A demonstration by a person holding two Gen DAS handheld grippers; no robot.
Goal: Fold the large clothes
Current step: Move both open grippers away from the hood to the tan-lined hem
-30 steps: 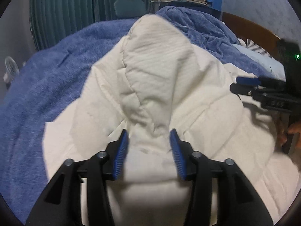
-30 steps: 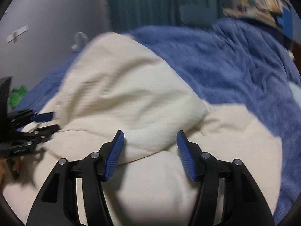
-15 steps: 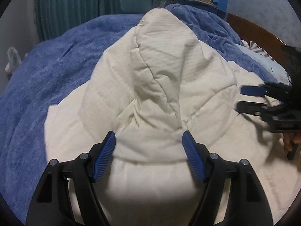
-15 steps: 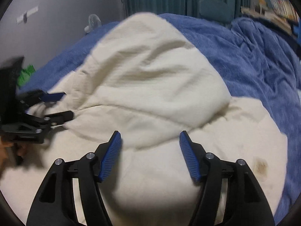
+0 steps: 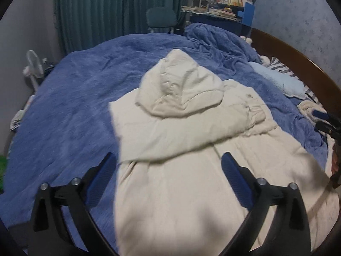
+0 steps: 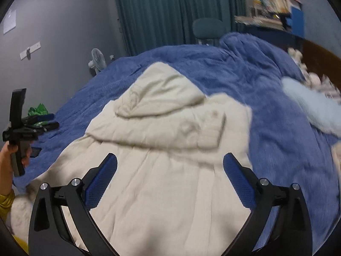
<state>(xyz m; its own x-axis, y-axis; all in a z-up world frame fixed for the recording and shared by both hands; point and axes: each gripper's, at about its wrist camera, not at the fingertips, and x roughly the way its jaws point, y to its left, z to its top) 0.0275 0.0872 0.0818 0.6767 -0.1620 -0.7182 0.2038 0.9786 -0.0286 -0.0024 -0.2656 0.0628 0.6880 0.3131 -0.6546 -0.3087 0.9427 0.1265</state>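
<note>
A cream hooded coat (image 5: 191,149) lies spread on a blue blanket (image 5: 70,106) that covers the bed. Its hood (image 5: 181,87) is flat at the far end, and a folded band of the coat lies across the body just below the hood.

The left claw (image 5: 168,164) hangs above the near part of the coat, its jaws opening and wide apart, nothing held between them. The right claw (image 6: 170,164) hangs over the coat likewise, jaws opening, wide, gripping nothing; the cloth lies below its blue pads (image 6: 100,181), apart from them.

In the right wrist view the left claw shows at the left edge, held by a hand (image 6: 8,155) with a yellow sleeve. In the left wrist view the right claw's tips show at the right edge.

Beyond the bed hang green curtains (image 5: 119,10); a chair (image 5: 162,20) stands before them, a fan (image 5: 34,66) at the left, and a pale pillow (image 5: 277,79) lies by the brown headboard (image 5: 298,64).
</note>
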